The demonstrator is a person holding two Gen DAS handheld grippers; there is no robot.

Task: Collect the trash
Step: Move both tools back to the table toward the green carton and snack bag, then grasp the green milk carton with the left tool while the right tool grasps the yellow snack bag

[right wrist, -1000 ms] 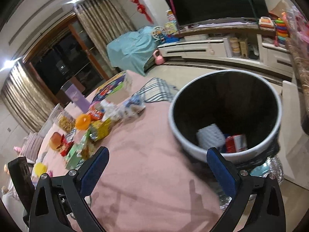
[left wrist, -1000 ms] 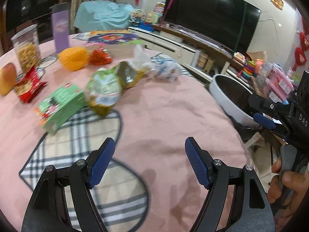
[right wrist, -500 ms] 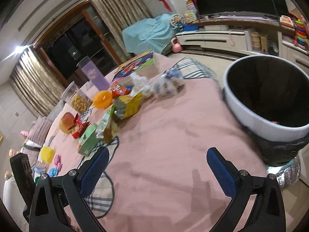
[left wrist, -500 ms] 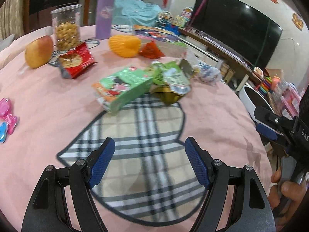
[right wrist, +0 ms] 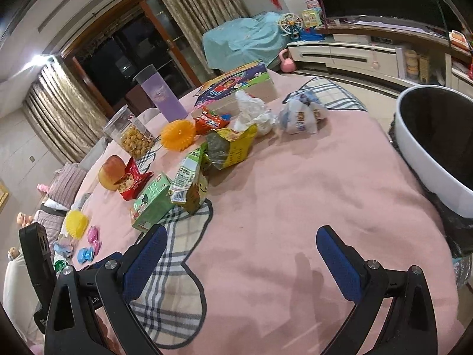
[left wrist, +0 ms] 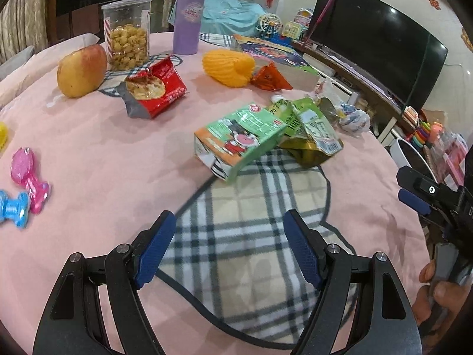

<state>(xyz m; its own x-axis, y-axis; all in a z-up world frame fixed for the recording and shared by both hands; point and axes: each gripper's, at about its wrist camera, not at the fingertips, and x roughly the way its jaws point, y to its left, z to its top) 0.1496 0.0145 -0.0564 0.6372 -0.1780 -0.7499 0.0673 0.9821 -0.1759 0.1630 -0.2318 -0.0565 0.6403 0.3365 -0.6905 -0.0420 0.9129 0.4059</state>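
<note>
Both claws are seen wide apart and empty. Under and just ahead of the left claw (left wrist: 229,254) lies the checked patch (left wrist: 251,222) of the pink tablecloth (left wrist: 97,159); a second ago only a corner of that patch was beneath it, so the view has been swung off the bin and onto the litter. The right claw (right wrist: 241,261) has been turned likewise: the bin (right wrist: 419,159), which filled the ground ahead of it a second ago with some trash already inside, is now pushed to its far right edge, and bare cloth is between its jaws.

Straight ahead of the left claw, beyond the patch, the green carton (left wrist: 236,139) is found lying on its side, touching the crumpled green and gold wrappers (left wrist: 310,136) to its right. Ahead and to the left, farther off, the torn red snack bag (left wrist: 153,88) is seen, with what seems to be a cracker at its mouth, though blur leaves that unsure. Farther still, the orange ball (left wrist: 227,66), the apple (left wrist: 81,71), the jar of snacks (left wrist: 127,44) and the purple cup (left wrist: 187,14) are ranged; these are probably not trash.

A return for the next piece is judged to be under way, the carton being nearest and not yet reached.
</note>
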